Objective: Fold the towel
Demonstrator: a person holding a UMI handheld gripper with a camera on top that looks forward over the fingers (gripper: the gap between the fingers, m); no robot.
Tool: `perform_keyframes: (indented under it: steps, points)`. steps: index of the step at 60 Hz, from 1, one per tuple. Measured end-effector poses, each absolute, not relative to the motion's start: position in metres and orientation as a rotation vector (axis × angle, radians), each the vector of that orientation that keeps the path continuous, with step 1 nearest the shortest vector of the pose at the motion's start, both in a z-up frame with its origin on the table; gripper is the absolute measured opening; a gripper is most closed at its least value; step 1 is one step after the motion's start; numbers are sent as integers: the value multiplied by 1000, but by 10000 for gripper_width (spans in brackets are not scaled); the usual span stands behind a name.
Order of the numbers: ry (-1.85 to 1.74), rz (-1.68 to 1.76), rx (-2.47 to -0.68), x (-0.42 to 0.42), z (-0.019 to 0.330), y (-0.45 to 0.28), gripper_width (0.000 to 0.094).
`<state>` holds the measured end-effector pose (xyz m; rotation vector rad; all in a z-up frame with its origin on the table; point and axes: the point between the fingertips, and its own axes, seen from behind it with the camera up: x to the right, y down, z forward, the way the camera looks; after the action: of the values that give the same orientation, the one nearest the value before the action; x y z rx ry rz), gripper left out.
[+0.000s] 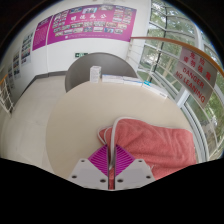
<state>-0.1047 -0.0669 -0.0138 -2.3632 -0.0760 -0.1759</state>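
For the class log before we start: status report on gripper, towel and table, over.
Gripper fingers close together at the pink towel's near edge. Towel bunched on round white table. Grey chair beyond; nothing in the way.

One pink towel point(152, 146) lies at lower right on one round white table point(80, 120). One gripper point(112, 160) shows two fingers point(99, 160), closed together on the towel's edge.

Bright, even daylight from the windows point(185, 60), soft shadows, and strong fisheye bending toward the edges.
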Motion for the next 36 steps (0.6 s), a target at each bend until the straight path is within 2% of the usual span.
perform_keyframes:
  steps: [7,14,18,21,26,31,34,36]
  points:
    - [-70,26,-2326,-147,24,-65,48]
    - [-41,297,-2222,-194,101,-63,48]
    - [3,382,-2171,-191,142,-59,48]
    - [35,414,-2149,-178,159,-55,48]
    - [70,383,-2151,-139,154,-48,49]
    - [104,291,-2220,-86,115,-47,71]
    - [121,243,-2284,-55,85,-48,193]
    - [121,211,-2324,-37,66,-50,343]
